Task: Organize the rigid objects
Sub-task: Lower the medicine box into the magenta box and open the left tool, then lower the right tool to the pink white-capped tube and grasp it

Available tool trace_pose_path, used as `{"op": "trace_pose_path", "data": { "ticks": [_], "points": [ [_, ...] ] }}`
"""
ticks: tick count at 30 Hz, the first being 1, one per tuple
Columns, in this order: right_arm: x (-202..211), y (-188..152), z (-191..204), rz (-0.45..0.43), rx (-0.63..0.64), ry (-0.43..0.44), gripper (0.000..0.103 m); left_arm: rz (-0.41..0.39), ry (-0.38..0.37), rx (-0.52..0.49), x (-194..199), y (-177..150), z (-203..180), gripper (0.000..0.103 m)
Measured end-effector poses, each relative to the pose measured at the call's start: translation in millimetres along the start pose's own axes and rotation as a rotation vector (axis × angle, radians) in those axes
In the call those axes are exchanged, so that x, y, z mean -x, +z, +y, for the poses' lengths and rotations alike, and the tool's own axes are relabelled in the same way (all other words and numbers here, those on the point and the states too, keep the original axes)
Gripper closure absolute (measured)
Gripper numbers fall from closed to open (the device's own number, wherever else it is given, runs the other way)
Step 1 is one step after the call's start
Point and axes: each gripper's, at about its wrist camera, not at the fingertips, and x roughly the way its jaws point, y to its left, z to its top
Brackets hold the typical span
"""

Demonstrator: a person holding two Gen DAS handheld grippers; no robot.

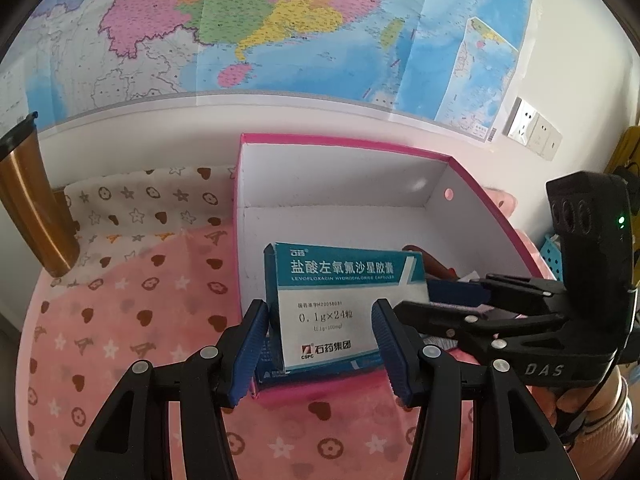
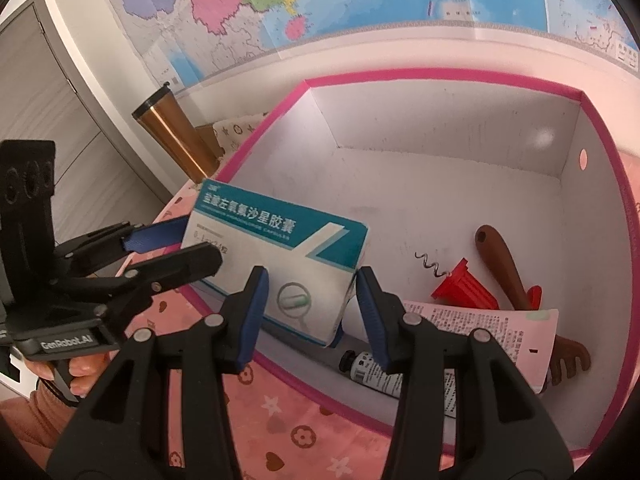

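A teal and white medicine box [image 1: 340, 304] leans tilted over the near rim of a pink-edged white box [image 1: 360, 184]. My left gripper [image 1: 320, 344] stands open around the medicine box's lower part, with gaps at both pads. My right gripper [image 2: 310, 312] is open around the same medicine box [image 2: 280, 256] from its other end, over the pink box's [image 2: 440, 128] near rim. Inside the box lie a red corkscrew [image 2: 460, 284], a brown wooden rake [image 2: 512, 280], a tube [image 2: 384, 372] and a pink leaflet [image 2: 488, 332].
A gold tumbler [image 1: 28, 200] stands at the left on the pink patterned cloth [image 1: 132, 312]. A wall map [image 1: 280, 28] hangs behind, with a socket [image 1: 532, 128] to its right. The right gripper's body [image 1: 540, 312] reaches in from the right.
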Motion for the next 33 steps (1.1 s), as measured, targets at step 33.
{"op": "trace_pose_path", "data": {
  "ticks": [33],
  "points": [
    [117,-145,-66,-0.052,-0.119,-0.146,0.046,0.177,-0.292,-0.111,30,-143,-90,0.039]
  ]
}}
